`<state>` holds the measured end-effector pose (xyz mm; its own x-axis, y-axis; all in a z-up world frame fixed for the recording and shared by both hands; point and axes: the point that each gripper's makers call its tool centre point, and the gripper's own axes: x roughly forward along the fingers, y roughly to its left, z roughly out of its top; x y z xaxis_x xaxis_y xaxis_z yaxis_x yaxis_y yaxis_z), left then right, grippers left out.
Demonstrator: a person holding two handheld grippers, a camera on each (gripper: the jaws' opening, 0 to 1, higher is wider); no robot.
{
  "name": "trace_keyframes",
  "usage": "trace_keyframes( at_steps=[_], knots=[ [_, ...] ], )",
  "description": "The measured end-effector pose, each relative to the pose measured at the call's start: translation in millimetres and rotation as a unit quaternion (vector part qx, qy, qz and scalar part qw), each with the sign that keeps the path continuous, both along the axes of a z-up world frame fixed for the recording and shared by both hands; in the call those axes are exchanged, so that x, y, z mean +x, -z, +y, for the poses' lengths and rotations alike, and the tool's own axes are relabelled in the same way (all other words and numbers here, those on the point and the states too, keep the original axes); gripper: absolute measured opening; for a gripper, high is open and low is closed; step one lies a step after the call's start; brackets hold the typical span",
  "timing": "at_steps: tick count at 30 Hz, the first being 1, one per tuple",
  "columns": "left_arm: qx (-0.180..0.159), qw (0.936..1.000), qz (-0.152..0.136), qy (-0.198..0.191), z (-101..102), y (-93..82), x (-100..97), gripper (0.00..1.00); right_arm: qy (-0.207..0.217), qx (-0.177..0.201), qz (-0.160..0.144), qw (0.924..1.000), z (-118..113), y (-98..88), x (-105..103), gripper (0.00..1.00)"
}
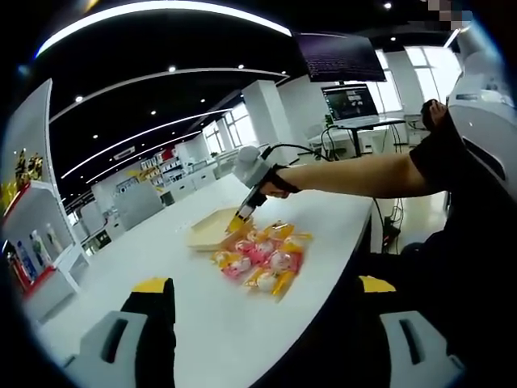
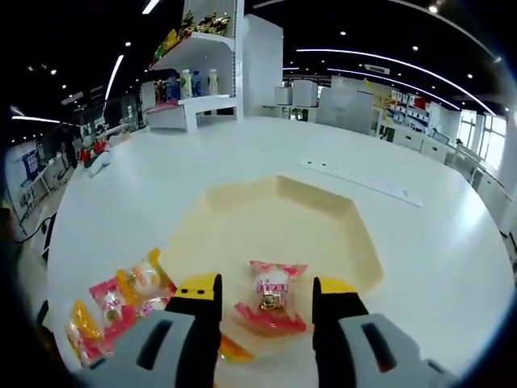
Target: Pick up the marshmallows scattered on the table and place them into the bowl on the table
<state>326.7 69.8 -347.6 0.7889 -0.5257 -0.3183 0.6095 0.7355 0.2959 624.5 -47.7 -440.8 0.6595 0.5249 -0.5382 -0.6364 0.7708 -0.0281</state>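
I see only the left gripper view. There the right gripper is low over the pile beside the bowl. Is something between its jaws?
Observer: Yes. In the right gripper view, one pink marshmallow lies between the jaws of the right gripper.
Operator: Is it clamped already?
Observer: It seems not. The jaws stand apart, and a narrow gap shows on each side of the wrapper.
Operator: Is anything inside the bowl?
Observer: No. The bowl is six-sided, and the inside that I can see is bare.
Operator: Where is the rest of the pile from there?
Observer: The other marshmallows lie on the table, to the left of the jaws in that view.
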Motion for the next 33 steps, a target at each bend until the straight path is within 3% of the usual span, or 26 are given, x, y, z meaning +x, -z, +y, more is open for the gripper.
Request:
trace_keyframes(
  at_steps=[13, 18, 29, 33],
  knots=[
    [-0.001, 1.0, -0.001, -0.001, -1, 0.1, 0.2, 0.9, 0.01, 0.029, -0.043, 0.9986, -3, -12.9, 15, 0.7],
    [-0.001, 1.0, -0.001, 0.001, -2, 0.8, -0.7, 0.9, 0.02, 0.052, -0.037, 0.9978, -11, -12.4, 19, 0.76],
    [-0.001, 1.0, 0.0, 0.002, -4, 1.8, -2.3, 0.9, 0.023, 0.061, -0.048, 0.9968, -16, -15.4, 12, 0.87],
    [-0.001, 1.0, 0.002, 0.003, -5, 3.0, -2.4, 0.9, 0.027, 0.064, -0.064, 0.9955, -22, -18.6, 12, 0.97]
  ],
)
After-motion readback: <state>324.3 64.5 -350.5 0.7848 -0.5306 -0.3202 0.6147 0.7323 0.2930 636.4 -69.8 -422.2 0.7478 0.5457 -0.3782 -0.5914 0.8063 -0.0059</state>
